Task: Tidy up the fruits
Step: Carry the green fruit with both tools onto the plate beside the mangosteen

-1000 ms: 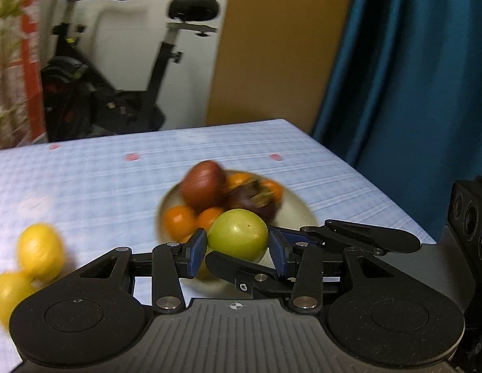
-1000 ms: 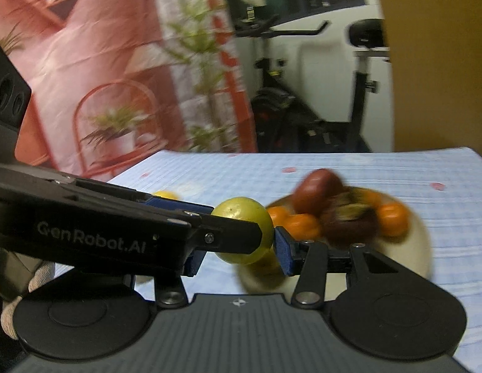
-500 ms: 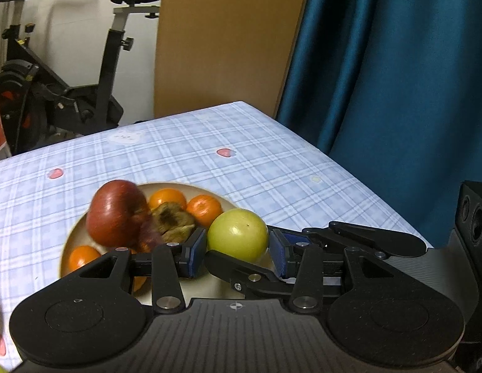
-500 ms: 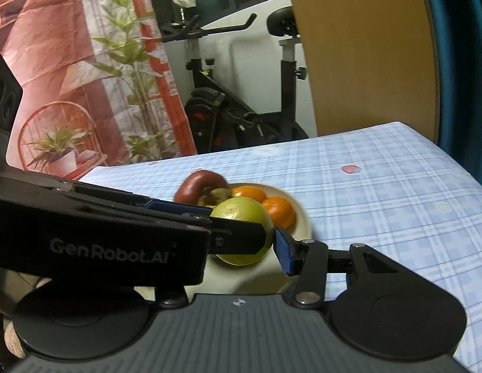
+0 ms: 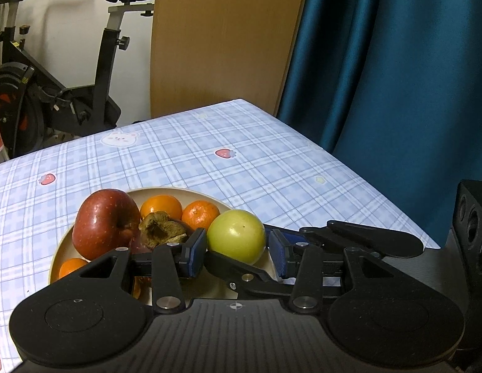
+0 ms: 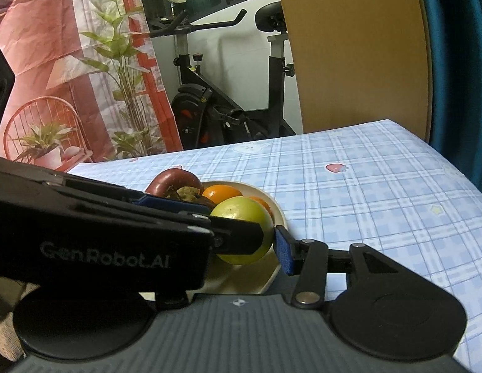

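While both tools share one load, notes go view by view.

Left wrist view: my left tool (image 5: pixel 237 256) is narrowed to a small gap, and the green fruit (image 5: pixel 236 236) fills it. The left blue pad lies against the fruit's side. The right pad sits at its other flank, with at most a sliver of daylight. The right tool's fingers (image 5: pixel 247 275) cross in from the right, one passing low in front of the fruit. My reading: a smooth round fruit slips easily, so two crossed grips steady it. The fruit hangs over the near right part of the plate (image 5: pixel 166 189). That plate holds a red apple (image 5: pixel 105 223), oranges (image 5: pixel 161 206) and a dark withered fruit (image 5: pixel 161 228). Whether the green fruit touches the plate I cannot tell. The plate sits on the checked desk (image 5: pixel 272 171).

Right wrist view: my right tool (image 6: pixel 245 239) is likewise nearly closed. Its right blue pad presses the green fruit's edge. Its other finger is hidden behind the left tool's body, which cuts across from the left. I judge it clamped on the same fruit. The fruit sits just above the plate's near rim, beside the pile. That looks like the only free spot, so lowering it there seems the step in hand.
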`<action>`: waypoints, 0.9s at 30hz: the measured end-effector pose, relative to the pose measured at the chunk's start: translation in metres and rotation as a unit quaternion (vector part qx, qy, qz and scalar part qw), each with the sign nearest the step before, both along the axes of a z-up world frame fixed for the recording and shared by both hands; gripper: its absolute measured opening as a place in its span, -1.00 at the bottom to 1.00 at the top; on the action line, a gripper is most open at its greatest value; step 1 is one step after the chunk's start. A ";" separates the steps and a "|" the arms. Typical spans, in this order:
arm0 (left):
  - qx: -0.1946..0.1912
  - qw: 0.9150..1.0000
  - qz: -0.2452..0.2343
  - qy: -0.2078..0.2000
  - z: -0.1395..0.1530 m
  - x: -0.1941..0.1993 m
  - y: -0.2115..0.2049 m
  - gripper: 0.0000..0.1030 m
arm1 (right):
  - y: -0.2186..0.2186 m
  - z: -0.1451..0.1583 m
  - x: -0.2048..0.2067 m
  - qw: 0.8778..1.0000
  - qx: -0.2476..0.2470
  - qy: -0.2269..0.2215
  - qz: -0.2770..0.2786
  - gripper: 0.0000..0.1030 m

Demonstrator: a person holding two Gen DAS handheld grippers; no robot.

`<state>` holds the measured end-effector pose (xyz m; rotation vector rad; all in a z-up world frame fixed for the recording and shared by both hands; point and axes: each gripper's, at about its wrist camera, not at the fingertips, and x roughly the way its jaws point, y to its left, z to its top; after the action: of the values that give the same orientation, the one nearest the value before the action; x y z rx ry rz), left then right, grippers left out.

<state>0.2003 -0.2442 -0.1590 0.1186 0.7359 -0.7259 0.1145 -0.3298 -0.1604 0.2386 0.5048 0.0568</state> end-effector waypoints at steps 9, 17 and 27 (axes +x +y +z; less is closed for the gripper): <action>0.002 1.000 0.003 0.005 0.001 0.001 0.000 -0.08 | 0.006 -0.003 0.001 1.000 -0.022 -0.003 0.001 -0.06; -0.013 1.000 0.021 0.010 0.012 0.002 0.012 -0.07 | 0.005 -0.006 0.001 1.000 -0.025 -0.001 0.008 -0.06; -0.038 0.998 0.051 0.001 0.029 -0.005 0.060 -0.07 | 0.011 -0.006 -0.003 0.999 -0.036 -0.002 0.005 -0.03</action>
<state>0.1952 -0.1844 -0.1304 0.0107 0.7096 -0.6551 0.1114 -0.3188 -0.1664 0.1649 0.5035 0.0486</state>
